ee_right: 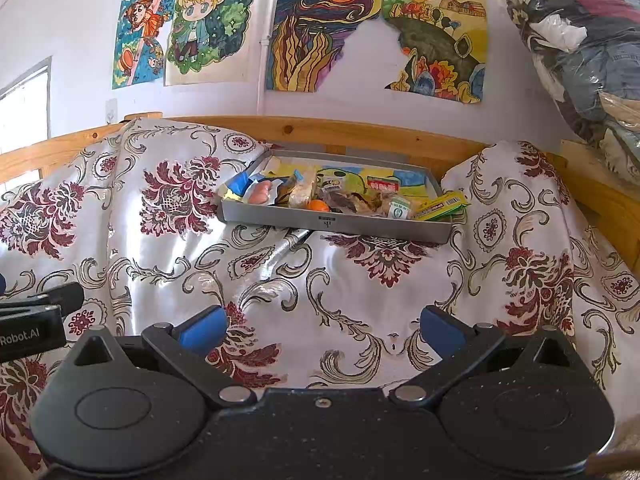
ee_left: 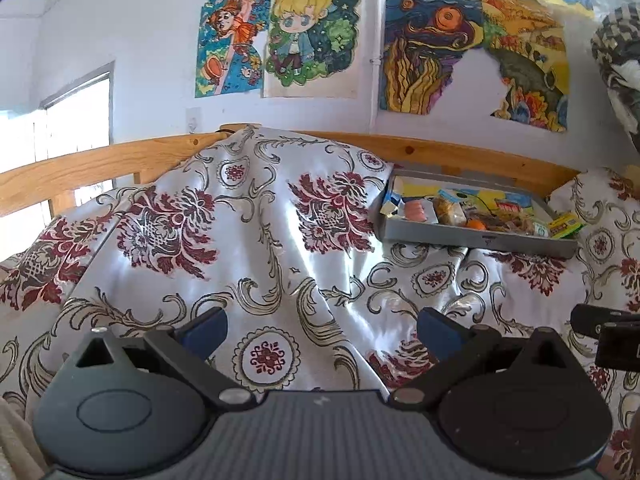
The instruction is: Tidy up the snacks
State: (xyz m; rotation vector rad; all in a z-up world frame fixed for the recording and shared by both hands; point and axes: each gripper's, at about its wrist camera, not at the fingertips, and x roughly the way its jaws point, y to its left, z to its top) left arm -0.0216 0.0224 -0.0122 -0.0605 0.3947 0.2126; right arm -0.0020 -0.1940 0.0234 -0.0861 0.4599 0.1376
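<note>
Bright drawings (ee_right: 208,24) are stuck on the white wall (ee_left: 120,20) behind a bed covered by a shiny white cloth (ee_right: 320,280) with dark red flowers.

In the left wrist view, the left gripper (ee_left: 322,330) is held low over the cloth. Its blue-tipped fingers (ee_left: 204,330) are spread wide apart, and nothing is held between them. The cloth below is bunched up into a hump. A black part of the other tool can be seen at the right edge of this view.

In the right wrist view, the right gripper (ee_right: 322,328) is held the same way, with its fingers (ee_right: 440,330) spread wide and nothing between them. Only cloth is seen under it.

Farther back, a flat grey tray (ee_right: 280,216) is set on the cloth, close to the wooden bed rail (ee_right: 360,130). Snacks (ee_right: 344,196) are piled inside the tray. A small orange ball (ee_right: 318,205) is seen near the front wall of the tray, and pink pieces (ee_right: 260,193) lie near its left end. A green and yellow packet (ee_right: 440,206) is leaned over the tray's front right corner. Both grippers are well apart from the tray.

A big clear bag of clothes (ee_right: 580,40) is seen at the far right.
</note>
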